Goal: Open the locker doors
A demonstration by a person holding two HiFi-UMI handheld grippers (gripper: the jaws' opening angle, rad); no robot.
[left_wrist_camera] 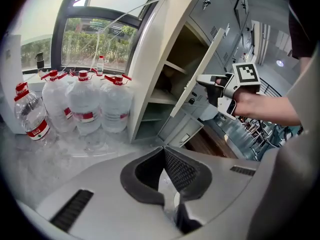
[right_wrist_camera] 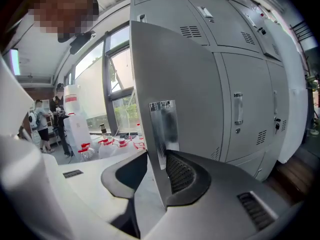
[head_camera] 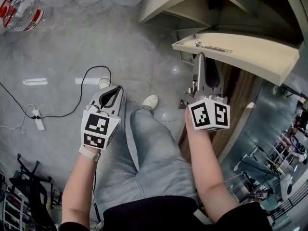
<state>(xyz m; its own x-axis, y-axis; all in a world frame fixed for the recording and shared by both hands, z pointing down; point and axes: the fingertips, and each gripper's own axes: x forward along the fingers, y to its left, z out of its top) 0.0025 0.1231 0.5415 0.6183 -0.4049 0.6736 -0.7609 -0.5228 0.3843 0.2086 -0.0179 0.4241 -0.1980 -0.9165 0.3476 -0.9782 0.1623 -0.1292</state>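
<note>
The locker door (right_wrist_camera: 175, 74) is swung out from the bank of lockers (right_wrist_camera: 245, 84), a flat, smooth sheet of pale grey metal with a thin edge. The right gripper (right_wrist_camera: 160, 170) has that edge clamped between its dark ribbed pads, just below a shiny steel handle plate (right_wrist_camera: 163, 126). From the head view the door stands out at the upper right, in front of the right hand.

Behind it the compartment is open, with pale shelves (left_wrist_camera: 165, 96) inside. The neighbouring doors are closed, each with louvred vents and a slim upright handle.

The left gripper (left_wrist_camera: 165, 159) hangs off to the side, well apart from the locker, jaws closed tip to tip with nothing in them. Its shell is matt grey plastic with rounded edges.

Down below is a glossy grey floor (head_camera: 72, 47) that catches the light, and a brown wood-grain strip (head_camera: 240, 95) runs along the foot of the lockers. A black cable (head_camera: 91, 73) loops to a white power strip (head_camera: 38, 119). Big clear water bottles (left_wrist_camera: 85, 101) with red caps cluster under a wide window (left_wrist_camera: 95, 39), with greenery beyond it. Grey trousers (head_camera: 149, 148) and a white shoe (head_camera: 150, 100) show between the hands.
</note>
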